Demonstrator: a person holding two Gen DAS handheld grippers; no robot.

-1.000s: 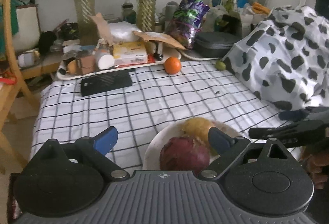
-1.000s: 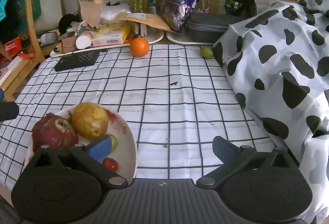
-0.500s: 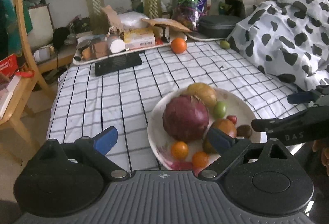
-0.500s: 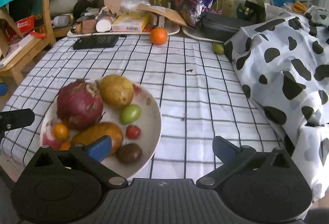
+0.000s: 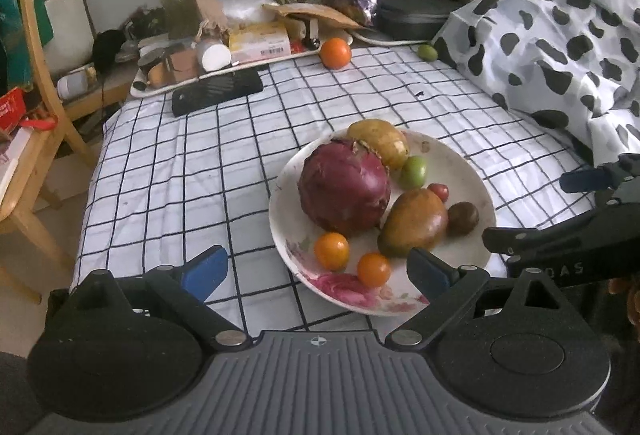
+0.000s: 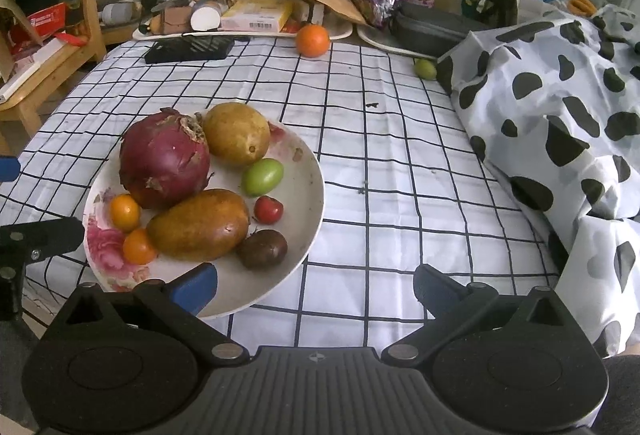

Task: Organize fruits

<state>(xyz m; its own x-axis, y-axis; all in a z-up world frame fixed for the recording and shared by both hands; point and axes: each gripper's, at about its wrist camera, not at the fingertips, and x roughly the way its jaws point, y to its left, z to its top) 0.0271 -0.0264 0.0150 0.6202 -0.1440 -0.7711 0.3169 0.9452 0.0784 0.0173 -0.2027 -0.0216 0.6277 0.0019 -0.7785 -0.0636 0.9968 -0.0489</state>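
Observation:
A white floral plate (image 5: 476,191) (image 6: 310,171) on the checked tablecloth holds a large red pomegranate (image 5: 344,187) (image 6: 164,159), two yellow-brown fruits, a green fruit, a small red one, a dark one and two small orange ones. A loose orange (image 5: 335,52) (image 6: 313,40) and a small green fruit (image 5: 427,52) (image 6: 425,68) lie at the table's far edge. My left gripper (image 5: 318,271) is open and empty, just in front of the plate's near rim. My right gripper (image 6: 316,287) is open and empty, its left finger over the plate's near rim.
A cow-print cloth (image 6: 560,107) covers the table's right side. A black phone (image 5: 218,93) and a cluttered tray (image 5: 208,59) sit at the back, with vases and bags behind. A wooden chair (image 5: 28,123) stands left of the table.
Both grippers have pulled back and up from the table, so the whole plate of fruit has come into view. Both stayed open.

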